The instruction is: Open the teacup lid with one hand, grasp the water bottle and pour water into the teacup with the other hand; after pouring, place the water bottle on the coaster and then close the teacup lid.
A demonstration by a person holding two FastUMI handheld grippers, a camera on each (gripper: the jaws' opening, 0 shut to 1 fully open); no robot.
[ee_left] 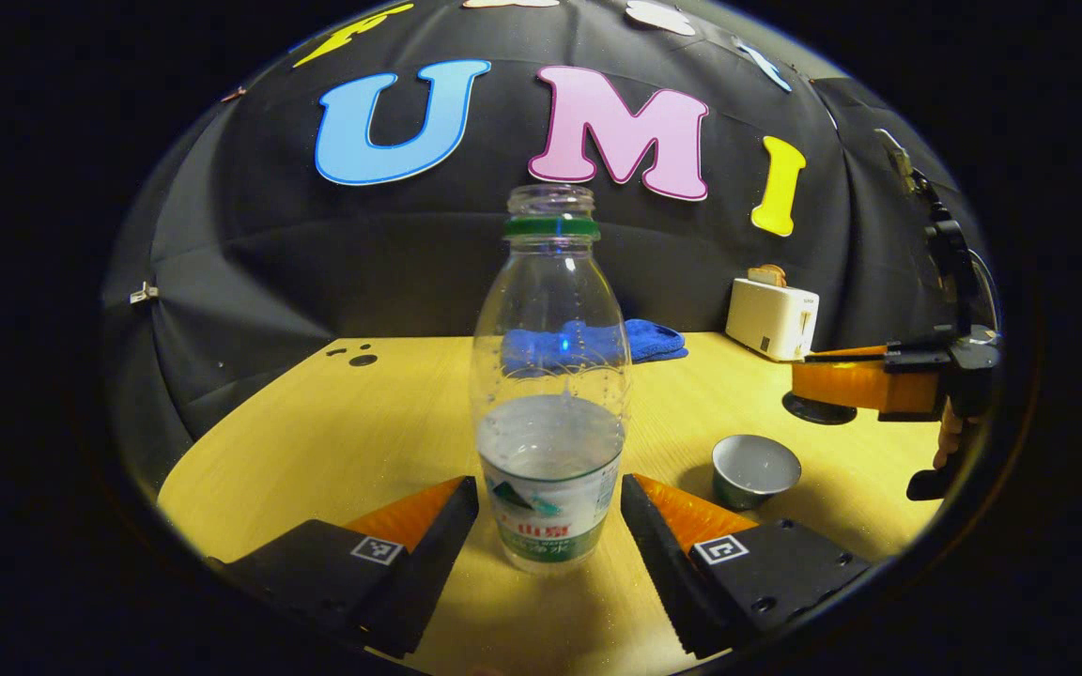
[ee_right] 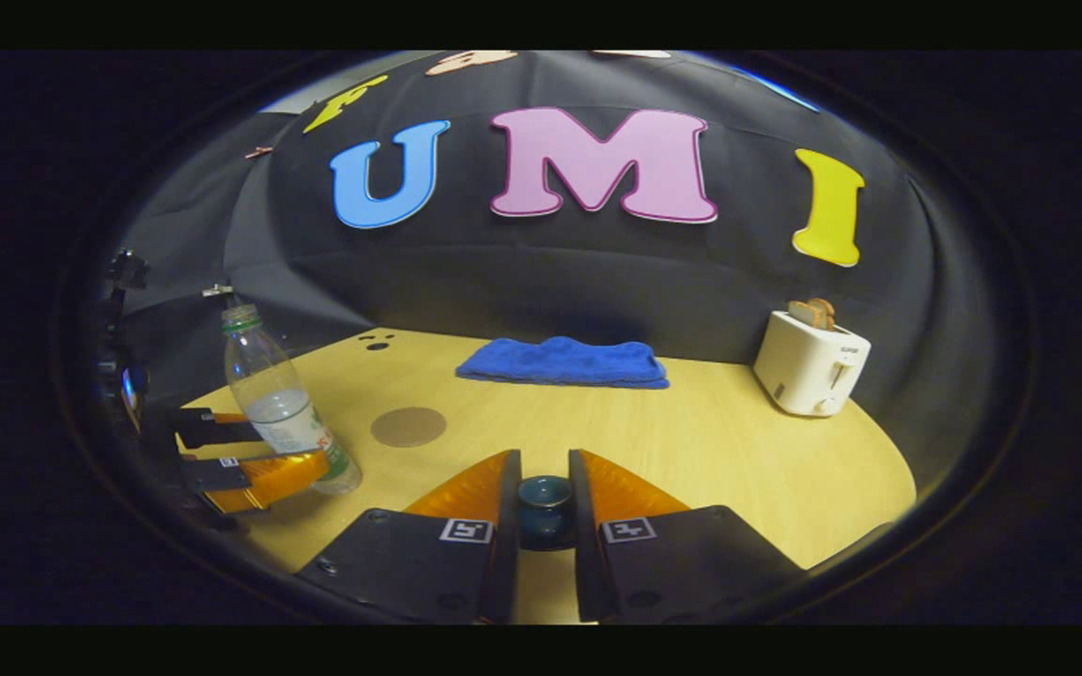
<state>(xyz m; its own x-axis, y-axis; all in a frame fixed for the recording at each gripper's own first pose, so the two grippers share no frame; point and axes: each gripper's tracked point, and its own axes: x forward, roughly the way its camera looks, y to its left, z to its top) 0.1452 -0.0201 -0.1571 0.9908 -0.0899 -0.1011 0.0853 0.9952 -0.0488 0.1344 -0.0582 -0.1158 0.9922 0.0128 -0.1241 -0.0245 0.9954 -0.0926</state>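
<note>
A clear water bottle [ee_left: 550, 413] with a green neck ring, no cap and water in its lower part stands upright on the wooden table [ee_left: 334, 441]. My left gripper [ee_left: 550, 483] is shut on its labelled lower part, one fingertip on each side. The open teacup [ee_left: 755, 468] sits just right of it. Farther right my right gripper [ee_left: 799, 380] hovers above the table, shut on the knob of the dark teacup lid [ee_right: 546, 502]. The lid's dark disc [ee_left: 815, 410] hangs under its fingers. The brown round coaster [ee_right: 408, 427] lies bare to the right of the bottle [ee_right: 278, 404].
A folded blue towel [ee_right: 564, 361] lies at the back of the table. A white toaster [ee_right: 811, 374] with toast in it stands at the back right. The table's curved edge runs close behind my left gripper [ee_right: 240, 460].
</note>
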